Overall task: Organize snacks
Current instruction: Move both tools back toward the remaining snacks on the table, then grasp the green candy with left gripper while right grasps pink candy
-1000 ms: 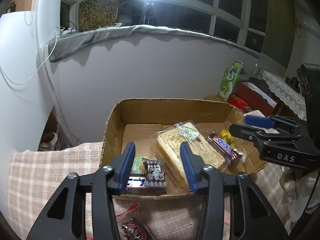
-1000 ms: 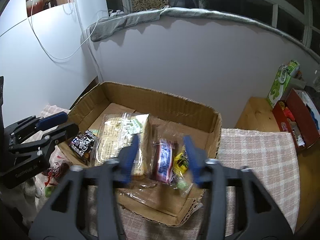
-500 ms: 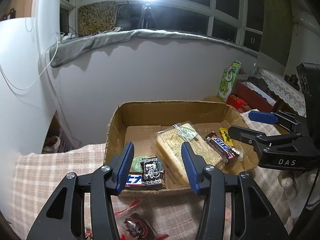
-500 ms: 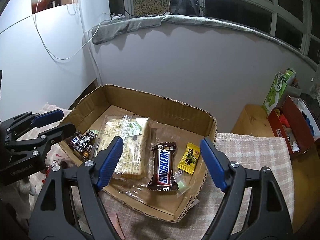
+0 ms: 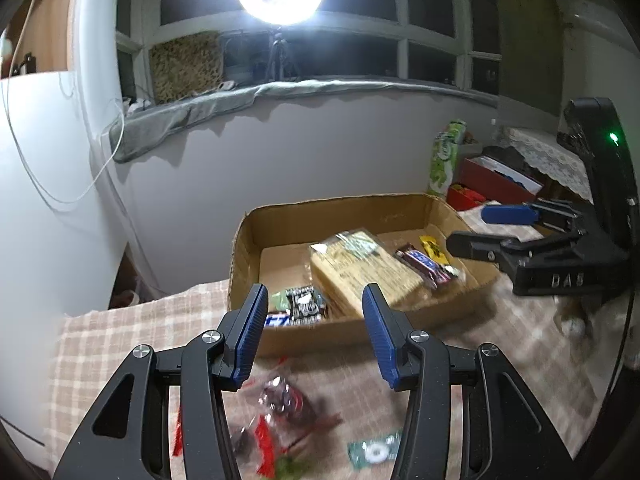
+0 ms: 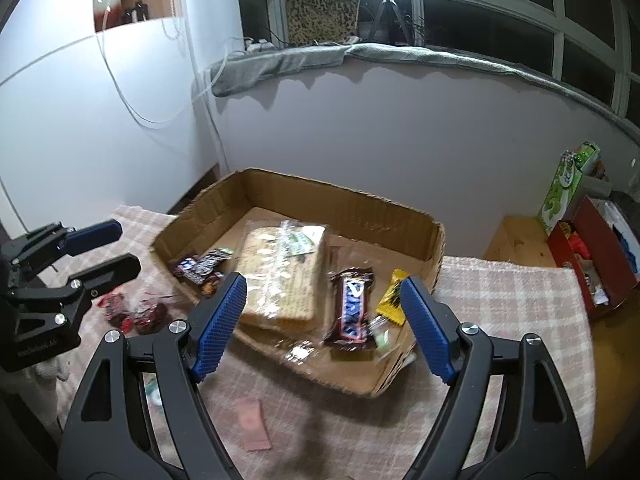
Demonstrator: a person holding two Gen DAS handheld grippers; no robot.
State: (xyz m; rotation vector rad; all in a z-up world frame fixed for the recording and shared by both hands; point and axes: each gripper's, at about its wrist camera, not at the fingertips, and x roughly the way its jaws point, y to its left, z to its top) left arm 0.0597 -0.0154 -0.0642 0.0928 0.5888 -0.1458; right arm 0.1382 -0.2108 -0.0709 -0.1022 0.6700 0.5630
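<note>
Item: box [image 6: 352, 208] on checked worktop [image 6: 500, 292], holding crackers [image 6: 284, 276], chocolate bar [image 6: 352, 308], yellow sweet [image 6: 394, 298]. My right gripper [image 6: 320, 332] jaws have just been opening, nothing between; left gripper [image 5: 314, 332] jaws apart, empty. Red packets [image 5: 280, 408] lie loose outside; I'd approach low, squarely.

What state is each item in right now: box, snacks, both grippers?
Cardboard box: open, on the checked cloth.
Cracker pack: sealed, flat in the box.
Snickers bar: wrapped, flat in the box.
Yellow candy: wrapped, in the box beside the bar.
Red snack packets: on the cloth, outside the box.
Left hand-held gripper: open, empty.
Right hand-held gripper: open, empty; jaws have just been opening.
</note>
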